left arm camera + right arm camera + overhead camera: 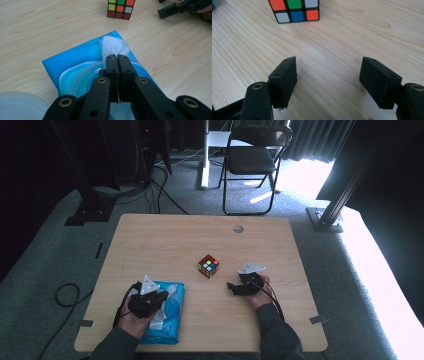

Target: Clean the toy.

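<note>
A blue pack of wet wipes (170, 317) lies at the near left of the wooden table (165, 240). My left gripper (162, 296) is over it. In the left gripper view its jaws (117, 58) are shut on a white wipe (115, 46) that sticks up from the pack's (75, 65) opening. A colourful puzzle cube (208, 266) stands near the table's middle, and its lower rows appear close ahead in the right gripper view (294, 10). My right gripper (230, 288) rests low on the table to the right of the cube, jaws (328, 68) wide open around bare wood.
A round cable hole (238, 228) sits near the table's far edge. A black folding chair (252, 155) stands on the carpet beyond the table, with cables (160, 190) on the floor to its left. Bright light falls on the floor at the right.
</note>
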### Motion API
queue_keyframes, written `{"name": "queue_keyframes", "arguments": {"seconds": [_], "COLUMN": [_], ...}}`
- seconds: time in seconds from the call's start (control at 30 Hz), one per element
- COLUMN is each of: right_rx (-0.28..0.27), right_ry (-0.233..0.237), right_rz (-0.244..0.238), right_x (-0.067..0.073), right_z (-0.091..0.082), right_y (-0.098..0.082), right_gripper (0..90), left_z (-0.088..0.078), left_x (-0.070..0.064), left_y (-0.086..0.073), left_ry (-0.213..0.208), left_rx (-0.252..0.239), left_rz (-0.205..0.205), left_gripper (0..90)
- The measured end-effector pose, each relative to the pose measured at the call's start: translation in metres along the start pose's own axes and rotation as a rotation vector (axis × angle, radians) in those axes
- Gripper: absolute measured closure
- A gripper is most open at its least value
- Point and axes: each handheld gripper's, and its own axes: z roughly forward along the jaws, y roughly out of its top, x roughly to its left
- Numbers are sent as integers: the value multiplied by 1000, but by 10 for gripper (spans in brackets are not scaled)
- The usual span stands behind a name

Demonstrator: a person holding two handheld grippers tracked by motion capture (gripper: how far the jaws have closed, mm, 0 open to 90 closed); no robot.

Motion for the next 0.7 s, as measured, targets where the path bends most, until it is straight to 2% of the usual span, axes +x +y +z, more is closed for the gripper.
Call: {"name": "queue_keyframes", "arguments": {"seconds": [0.3, 0.47, 0.7], "right_rx": [0, 1, 2], "right_ry": [0, -2, -2], "right_rz": [0, -1, -1], "right_x": [0, 0, 0], "right_z": [0, 0, 0], "right_y": [0, 0, 0], "right_gripper": [298, 298, 298], "left_z": [-2, -4, -3], "left_x": [4, 5, 3], "left_y": [10, 18, 25], "left_ry": [11, -5, 26], "left_rx": [-21, -56, -51], "left_rz": [0, -8, -2], "left_gripper": [884, 891, 893]}}
